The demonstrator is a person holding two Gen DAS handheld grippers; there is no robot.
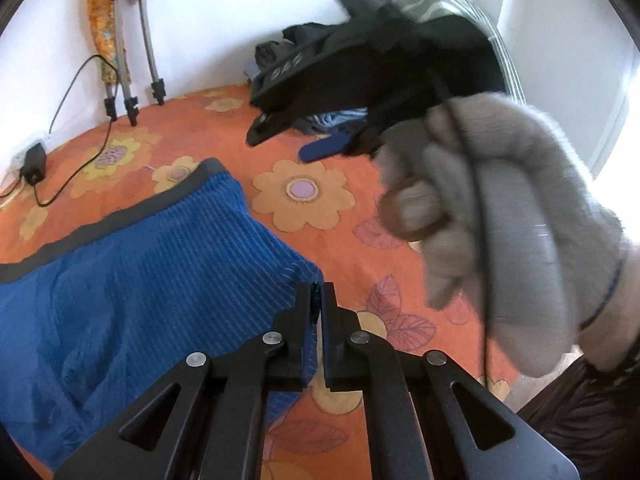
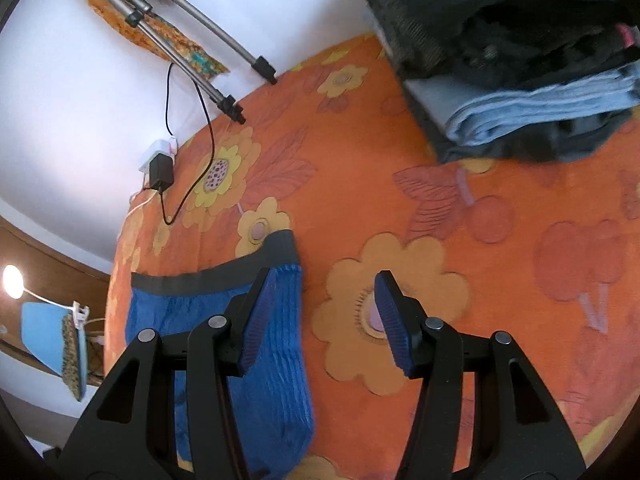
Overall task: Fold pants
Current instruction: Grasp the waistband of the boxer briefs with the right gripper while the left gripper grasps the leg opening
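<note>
- Pants [image 1: 132, 280], blue ribbed fabric with a dark grey waistband [image 1: 112, 220], lie spread on an orange flowered bedcover [image 1: 320, 152], the waistband toward the wall.
- Left gripper [image 1: 319, 294] has its fingers nearly closed on the pants' near edge, a thin fold of blue cloth pinched between them.
- Right gripper [image 2: 326, 312] hangs above the bedcover with its fingers wide and nothing between them; its left pad [image 2: 260, 320] sits over the pants' side edge just below the waistband, the other over a yellow flower.
- Judged from this, the step in hand is getting a second grip before folding: the right gripper should drop onto the side edge near the waistband and close on all layers of cloth, not only the top one.
- Both pinches should then lift together and keep the fabric taut, so the fold lands flat and aligned.
- Folded clothes [image 2: 540, 92] are stacked well apart, by the wall.
</note>
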